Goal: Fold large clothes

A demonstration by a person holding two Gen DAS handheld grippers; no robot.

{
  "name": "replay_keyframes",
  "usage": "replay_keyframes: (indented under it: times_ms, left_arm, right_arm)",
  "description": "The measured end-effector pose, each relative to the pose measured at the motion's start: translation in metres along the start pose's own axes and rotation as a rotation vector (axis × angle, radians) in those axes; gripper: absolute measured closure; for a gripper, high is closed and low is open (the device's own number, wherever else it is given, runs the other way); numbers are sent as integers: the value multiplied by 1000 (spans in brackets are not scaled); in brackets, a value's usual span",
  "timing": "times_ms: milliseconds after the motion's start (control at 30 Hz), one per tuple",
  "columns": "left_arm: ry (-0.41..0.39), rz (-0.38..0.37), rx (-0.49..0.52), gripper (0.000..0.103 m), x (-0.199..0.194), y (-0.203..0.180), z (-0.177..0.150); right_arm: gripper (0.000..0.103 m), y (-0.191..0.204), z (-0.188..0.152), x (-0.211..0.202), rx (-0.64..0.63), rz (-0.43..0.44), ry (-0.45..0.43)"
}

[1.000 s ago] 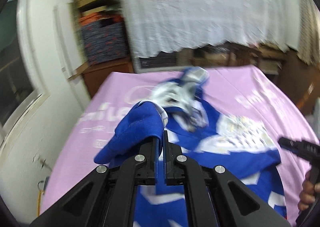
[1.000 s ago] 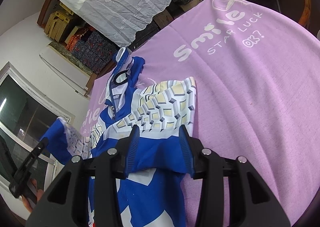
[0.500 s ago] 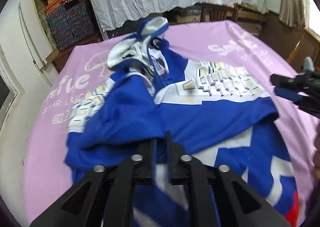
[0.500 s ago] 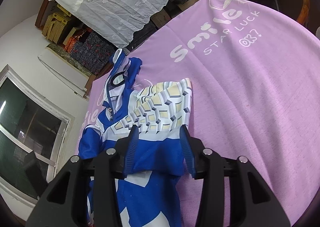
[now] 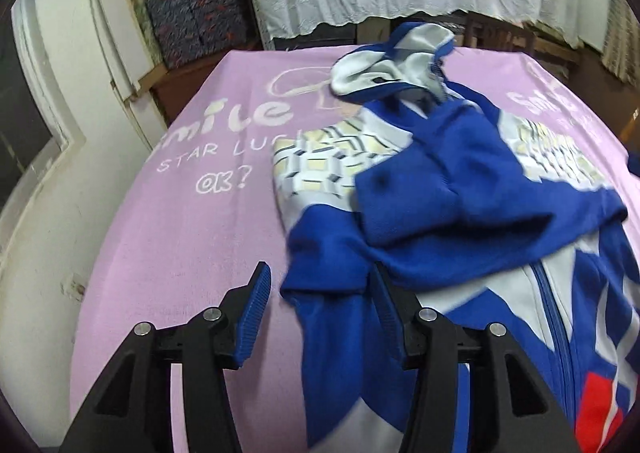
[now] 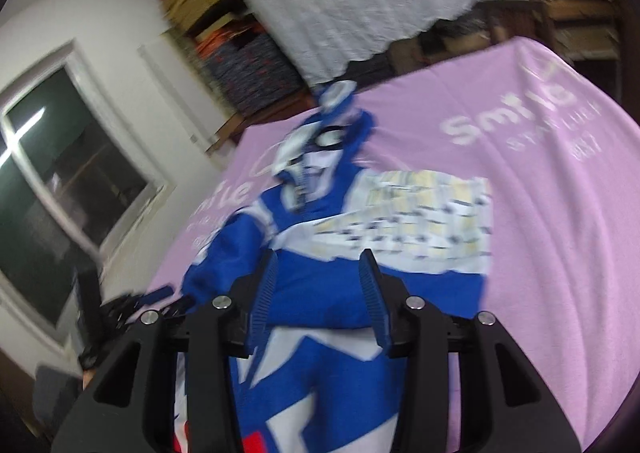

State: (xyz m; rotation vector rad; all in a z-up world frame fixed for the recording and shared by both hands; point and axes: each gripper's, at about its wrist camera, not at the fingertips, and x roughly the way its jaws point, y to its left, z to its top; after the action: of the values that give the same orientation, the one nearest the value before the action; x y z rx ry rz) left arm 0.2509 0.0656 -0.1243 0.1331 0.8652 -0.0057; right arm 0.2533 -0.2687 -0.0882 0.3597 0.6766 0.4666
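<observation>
Letting go here: the left claw [image 5: 316,293] has just been opening, its jaws wide around the sleeve of the blue-and-white zip-up jacket [image 5: 460,221] on the pink-clothed table [image 5: 180,233]. Right claw [image 6: 318,285] hovers half-open, empty. That bunched sleeve might unfold itself.

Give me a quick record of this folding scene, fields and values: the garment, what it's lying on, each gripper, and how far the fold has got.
garment: blue and white zip jacket, collar at the far end
surface: pink cloth printed "smile"
left sleeve: folded across the chest, lying loose
left gripper: jaws have just been opening; sleeve edge between them, not pinched
right gripper: open, over the jacket's blue middle, holding nothing
fold stage: one sleeve in, body not yet folded
</observation>
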Motion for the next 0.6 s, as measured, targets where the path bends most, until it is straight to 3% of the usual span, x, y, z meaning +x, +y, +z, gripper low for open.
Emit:
replay_keyframes:
  times_ms: [267,433,600]
  left_arm:
    - [83,-129,-138,48,16,35,-9]
    - [85,-180,-219,48,11,59,-13]
    - [99,-192,-233,48,11,63,-12]
  right_arm:
    - [50,143,-17,48,-494,-61,92]
    - [50,185,-36,91,-699,-143,115]
    - [50,199,-55,119,-848,-185,153]
